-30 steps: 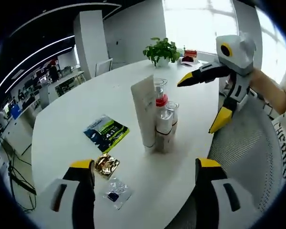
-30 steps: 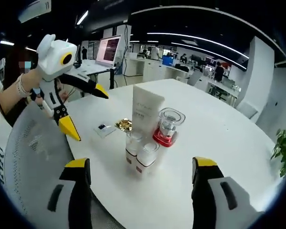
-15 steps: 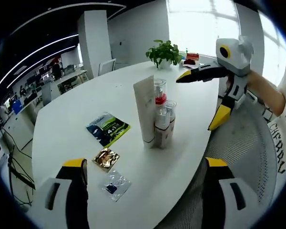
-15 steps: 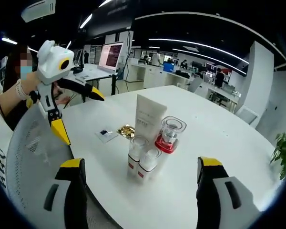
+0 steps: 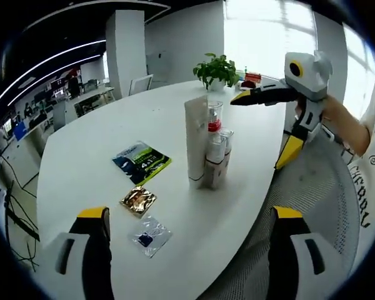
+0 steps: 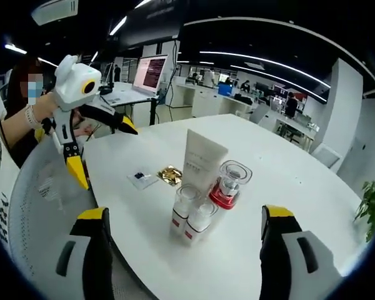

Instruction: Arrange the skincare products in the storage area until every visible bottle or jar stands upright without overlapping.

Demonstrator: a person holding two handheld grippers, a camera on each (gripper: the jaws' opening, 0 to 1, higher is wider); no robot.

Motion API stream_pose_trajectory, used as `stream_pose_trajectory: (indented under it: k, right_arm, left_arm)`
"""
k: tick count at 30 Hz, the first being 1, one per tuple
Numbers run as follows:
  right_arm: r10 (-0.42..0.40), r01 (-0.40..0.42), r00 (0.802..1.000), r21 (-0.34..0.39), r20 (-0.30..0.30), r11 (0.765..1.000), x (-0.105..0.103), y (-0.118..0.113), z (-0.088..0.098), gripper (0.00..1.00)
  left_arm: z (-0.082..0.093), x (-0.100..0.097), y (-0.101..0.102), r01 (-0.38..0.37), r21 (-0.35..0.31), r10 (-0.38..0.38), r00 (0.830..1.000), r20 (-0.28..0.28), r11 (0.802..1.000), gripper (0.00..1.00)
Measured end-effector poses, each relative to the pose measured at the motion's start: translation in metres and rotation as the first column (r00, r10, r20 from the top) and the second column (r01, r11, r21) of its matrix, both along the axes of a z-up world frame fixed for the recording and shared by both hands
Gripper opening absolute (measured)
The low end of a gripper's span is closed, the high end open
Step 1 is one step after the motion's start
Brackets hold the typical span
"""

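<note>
White round table (image 5: 100, 156) in the left gripper view carries an upright tube (image 5: 196, 140) with small bottles (image 5: 216, 156) touching it and sachets (image 5: 139, 161) near it; the left gripper (image 5: 187, 219) gapes wide, empty. From the right gripper view, tube (image 6: 202, 164), bottles (image 6: 193, 215) and a red-based jar (image 6: 228, 185) stand clustered, with the right gripper (image 6: 182, 215) spread wide, empty.

Bare table (image 5: 100, 134) fills the frame's left; three sachets (image 5: 140, 161) lie before the centre's clustered bottles (image 5: 206, 147)
</note>
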State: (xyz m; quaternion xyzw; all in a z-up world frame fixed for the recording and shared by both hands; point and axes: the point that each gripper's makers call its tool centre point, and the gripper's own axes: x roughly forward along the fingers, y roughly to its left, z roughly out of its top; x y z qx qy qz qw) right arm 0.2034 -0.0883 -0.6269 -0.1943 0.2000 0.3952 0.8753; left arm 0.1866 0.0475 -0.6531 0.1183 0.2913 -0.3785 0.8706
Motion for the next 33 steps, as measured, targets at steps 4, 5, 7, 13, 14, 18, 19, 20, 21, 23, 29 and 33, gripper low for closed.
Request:
stream_pose_trajectory:
  k: [4, 5, 7, 13, 14, 18, 19, 20, 21, 23, 29, 33]
  right_arm:
    - [-0.006, 0.006, 1.000, 0.001, -0.011, 1.000, 0.002, -0.001, -0.001, 1.00]
    - [-0.008, 0.008, 1.000, 0.007, -0.018, 1.000, 0.002, -0.001, -0.001, 1.00]
    - [-0.011, 0.011, 1.000, 0.019, -0.025, 1.000, 0.004, -0.002, 0.000, 1.00]
    - [-0.019, 0.020, 0.999, 0.038, -0.029, 0.999, 0.012, -0.007, 0.002, 1.00]
    - [-0.018, 0.019, 0.999, 0.039, -0.034, 0.999, 0.013, -0.007, 0.002, 1.00]
    - [-0.021, 0.022, 0.999, 0.042, -0.044, 0.999, 0.016, -0.008, 0.003, 1.00]
    - [-0.016, 0.018, 0.999, 0.039, -0.047, 0.999, 0.017, -0.009, 0.003, 1.00]
    - [-0.014, 0.016, 0.999, 0.039, -0.050, 0.999, 0.018, -0.009, 0.003, 1.00]
    - [-0.012, 0.014, 0.999, 0.041, -0.048, 0.999, 0.019, -0.009, 0.004, 1.00]
    - [-0.011, 0.013, 0.998, 0.045, -0.057, 0.999, 0.021, -0.010, 0.006, 1.00]
    - [0.018, -0.011, 0.996, 0.085, -0.087, 0.996, 0.025, -0.012, 0.013, 1.00]
    - [0.044, -0.025, 0.991, 0.146, -0.125, 0.989, 0.030, -0.013, 0.022, 1.00]
  left_arm:
    - [-0.002, 0.008, 0.002, -0.020, -0.041, 0.019, 1.000, -0.025, 0.999, 0.99]
    - [-0.003, 0.011, 0.004, -0.023, -0.036, 0.022, 0.999, -0.029, 0.999, 0.99]
    - [-0.007, 0.018, 0.008, -0.026, -0.025, 0.025, 0.999, -0.034, 0.999, 0.99]
    - [-0.017, 0.058, 0.020, -0.051, 0.037, 0.051, 0.999, -0.013, 0.998, 0.99]
    - [-0.017, 0.065, 0.019, -0.058, 0.026, 0.059, 0.998, -0.017, 0.998, 0.99]
    - [-0.027, 0.091, 0.022, -0.072, 0.049, 0.073, 0.997, -0.018, 0.996, 0.96]
    - [-0.031, 0.097, 0.022, -0.066, 0.057, 0.067, 0.998, -0.021, 0.996, 0.95]
    - [-0.033, 0.102, 0.022, -0.063, 0.060, 0.065, 0.997, -0.028, 0.996, 0.94]
    - [-0.034, 0.106, 0.021, -0.062, 0.059, 0.064, 0.997, -0.031, 0.996, 0.93]
    - [-0.036, 0.116, 0.018, -0.057, 0.057, 0.059, 0.998, -0.035, 0.997, 0.87]
    - [-0.045, 0.144, 0.012, -0.073, 0.045, 0.074, 0.996, -0.038, 0.996, 0.72]
    - [-0.055, 0.165, 0.007, -0.085, 0.026, 0.087, 0.995, -0.054, 0.996, 0.57]
